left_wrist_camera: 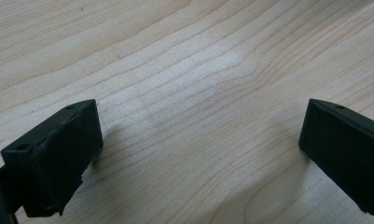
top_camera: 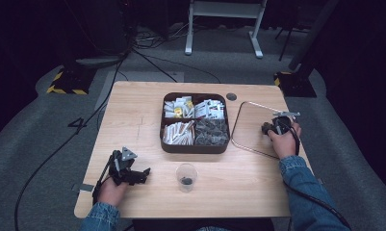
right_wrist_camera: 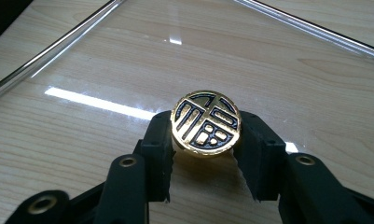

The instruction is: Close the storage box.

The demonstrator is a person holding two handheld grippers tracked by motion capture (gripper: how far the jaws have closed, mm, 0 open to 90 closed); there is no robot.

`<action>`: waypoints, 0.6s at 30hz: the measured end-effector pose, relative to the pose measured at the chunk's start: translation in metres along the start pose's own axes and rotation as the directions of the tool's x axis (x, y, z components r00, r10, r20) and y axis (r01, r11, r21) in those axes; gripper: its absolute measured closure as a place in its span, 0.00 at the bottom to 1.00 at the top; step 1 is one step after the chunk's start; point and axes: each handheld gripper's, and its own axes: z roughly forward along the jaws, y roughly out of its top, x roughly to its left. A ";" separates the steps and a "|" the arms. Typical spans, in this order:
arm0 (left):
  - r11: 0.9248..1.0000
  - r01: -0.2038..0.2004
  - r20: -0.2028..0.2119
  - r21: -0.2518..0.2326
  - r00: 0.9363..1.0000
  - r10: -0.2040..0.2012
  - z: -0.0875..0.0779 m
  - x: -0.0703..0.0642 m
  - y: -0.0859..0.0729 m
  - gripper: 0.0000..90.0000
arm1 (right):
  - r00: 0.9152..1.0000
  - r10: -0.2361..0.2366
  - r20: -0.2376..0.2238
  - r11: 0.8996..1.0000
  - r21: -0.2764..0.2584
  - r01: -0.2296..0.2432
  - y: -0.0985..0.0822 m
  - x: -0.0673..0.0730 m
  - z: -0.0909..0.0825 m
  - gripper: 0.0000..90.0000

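**Lifting the lid by its knob, squarely**

The wooden table [top_camera: 147, 101] carries a dark four-compartment box [top_camera: 194, 147] of sachets and packets, with its clear glass lid [top_camera: 250, 127] lying flat just to the right of it. Nearer the person stands a clear plastic cup [top_camera: 186, 176] with something small and dark at its bottom.

The right gripper [right_wrist_camera: 207, 154] has its jaws closed onto the lid's round gold-and-black knob [right_wrist_camera: 206, 122], one on each side. The grip looks centred, so a good lift would likely go straight up, keeping the pane level so it does not swing or slip.

The left gripper [left_wrist_camera: 198, 154] rests low over bare wood, jaws spread wide and holding nothing. It is well apart from the cup and could steady the box if needed.
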 end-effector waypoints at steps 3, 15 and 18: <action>1.000 0.002 0.001 0.000 1.000 -0.002 0.000 0.000 0.000 0.00 | 1.000 0.007 -0.001 1.000 -0.005 -0.007 0.000 -0.001 -0.001 0.65; 1.000 0.000 0.000 0.000 1.000 0.000 0.000 0.000 0.000 0.00 | 0.999 0.019 -0.026 0.997 -0.078 -0.021 0.014 -0.004 -0.021 0.65; 1.000 0.002 0.000 -0.002 1.000 -0.002 0.000 0.000 0.000 0.00 | 0.999 0.017 -0.030 0.995 -0.098 -0.020 0.020 -0.003 -0.030 0.65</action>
